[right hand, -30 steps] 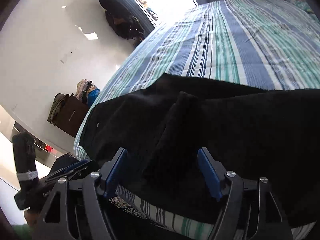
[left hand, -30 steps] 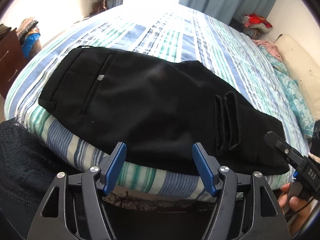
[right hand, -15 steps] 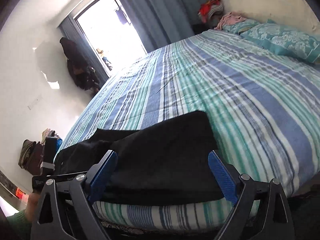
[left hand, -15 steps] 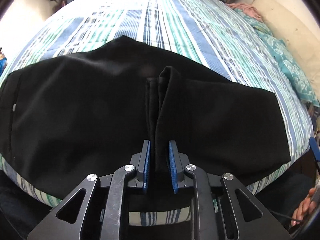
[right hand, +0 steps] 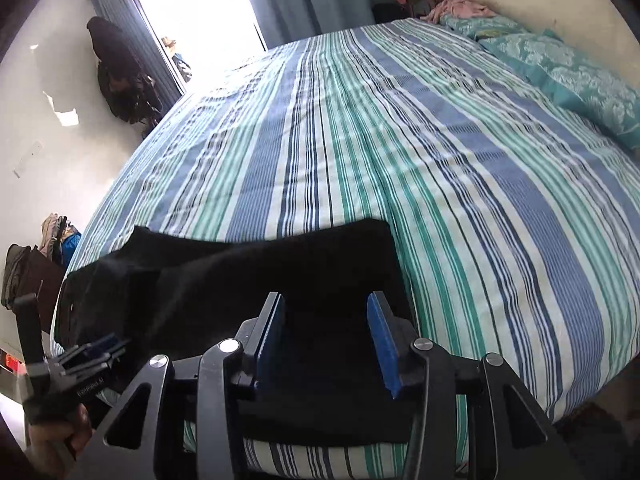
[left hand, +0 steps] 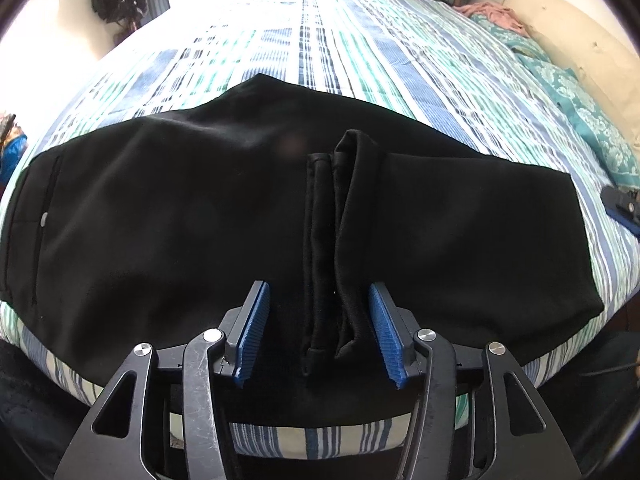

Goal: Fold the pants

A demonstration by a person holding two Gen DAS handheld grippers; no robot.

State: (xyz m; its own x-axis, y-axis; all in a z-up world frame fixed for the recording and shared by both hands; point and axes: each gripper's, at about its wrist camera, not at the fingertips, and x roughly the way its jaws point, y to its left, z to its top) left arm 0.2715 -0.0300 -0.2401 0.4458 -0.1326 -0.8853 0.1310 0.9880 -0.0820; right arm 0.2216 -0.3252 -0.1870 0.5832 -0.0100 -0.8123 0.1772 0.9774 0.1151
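Although the pants [left hand: 160,216] already lie folded over on themselves along the near edge of the striped bed [left hand: 360,48], the job looks only partly done: the judgement here is that one lengthwise fold is in place, and at least one more fold across is still to come. The black cloth spreads wide ahead of both tools, far larger than either, with the waistband and its small button [left hand: 43,216] off to the left of the left gripper [left hand: 320,336]. Straight ahead of that tool, a raised ridge of hem edges [left hand: 332,240] runs away from it and passes between its blue pads [left hand: 256,328]; the pads stand apart on either side of the ridge, not pinching it. The right gripper [right hand: 326,340] also has its fingers spread, with flat dark cloth lying between and below them, gripped by nothing.

Only the left wrist view shows the ridge, the pocket seam and the full width of the garment. Only the right wrist view shows the pants' far right end [right hand: 376,232], where cloth gives way to bare sheet beyond the tool, and the teal pillow [right hand: 580,76] further off.
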